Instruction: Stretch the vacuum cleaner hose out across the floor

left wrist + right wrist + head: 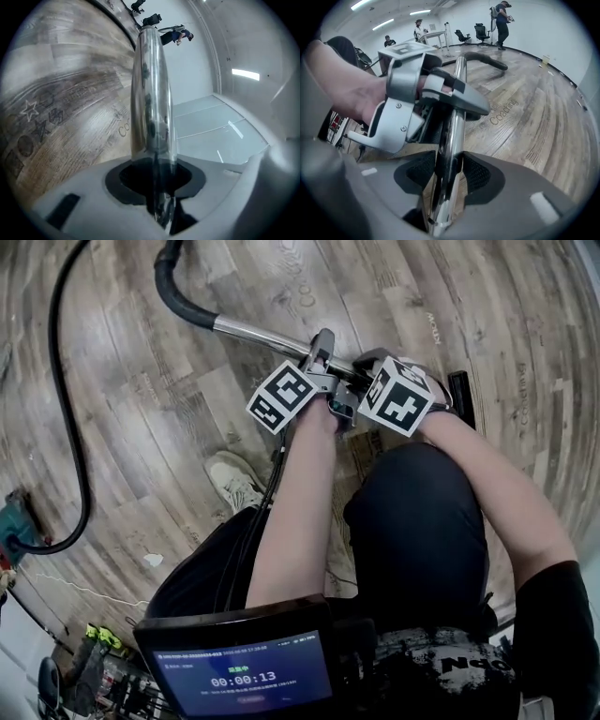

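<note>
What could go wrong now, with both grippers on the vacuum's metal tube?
The shiny chrome tube is smooth; it may slip or twist between the left gripper's and right gripper's fingers when pulled.
The thick black hose curves sharply off the tube, so a hard pull could kink it.
The thin black cord loops across the floor left of the white shoe: possible snag or trip.

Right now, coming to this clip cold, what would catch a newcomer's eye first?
Both marker-cubed grippers at the head view's centre: the left gripper and right gripper are each clamped on the shiny metal tube. From the tube's far end a black hose curves away at top left over the wood floor. A timer screen sits at the bottom edge.
</note>
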A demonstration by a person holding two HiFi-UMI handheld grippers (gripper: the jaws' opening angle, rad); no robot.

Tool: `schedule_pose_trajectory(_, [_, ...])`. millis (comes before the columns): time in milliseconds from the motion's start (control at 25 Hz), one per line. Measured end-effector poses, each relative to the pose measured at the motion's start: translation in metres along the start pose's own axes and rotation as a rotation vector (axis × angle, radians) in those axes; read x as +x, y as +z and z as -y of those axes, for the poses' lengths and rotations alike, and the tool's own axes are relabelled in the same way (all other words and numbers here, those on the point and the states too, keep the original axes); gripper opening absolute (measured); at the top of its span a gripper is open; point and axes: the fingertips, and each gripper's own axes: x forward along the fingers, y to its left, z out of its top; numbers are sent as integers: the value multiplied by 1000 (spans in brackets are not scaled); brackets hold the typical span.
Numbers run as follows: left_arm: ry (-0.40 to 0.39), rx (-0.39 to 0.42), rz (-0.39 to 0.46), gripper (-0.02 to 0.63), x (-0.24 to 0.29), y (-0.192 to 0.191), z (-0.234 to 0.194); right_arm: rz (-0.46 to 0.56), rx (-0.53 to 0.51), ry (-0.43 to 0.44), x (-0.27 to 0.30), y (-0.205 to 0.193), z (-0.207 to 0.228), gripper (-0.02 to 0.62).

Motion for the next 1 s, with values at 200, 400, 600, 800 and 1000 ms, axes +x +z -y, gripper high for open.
schedule_pose_trajectory(200, [-35,15,42,109,-2,15,26,-96,22,0,11,-30,5,187])
schedule_pose_trajectory(400, [-42,35,57,109,-9,15,47,-106,-26,37,12,-37,-2,98])
schedule_pose_trajectory(600, [-59,71,91,111,-14,39,55,-111,-54,14,3,-33,-3,98])
schedule_pose_trajectory(800, [-41,48,101,89,-13,80,58,-132,-55,4,-5,-47,-2,98])
schedule_pose_trajectory(1000, [-48,91,70,78,-16,78,63,-104,-67,17,2,-46,-3,95])
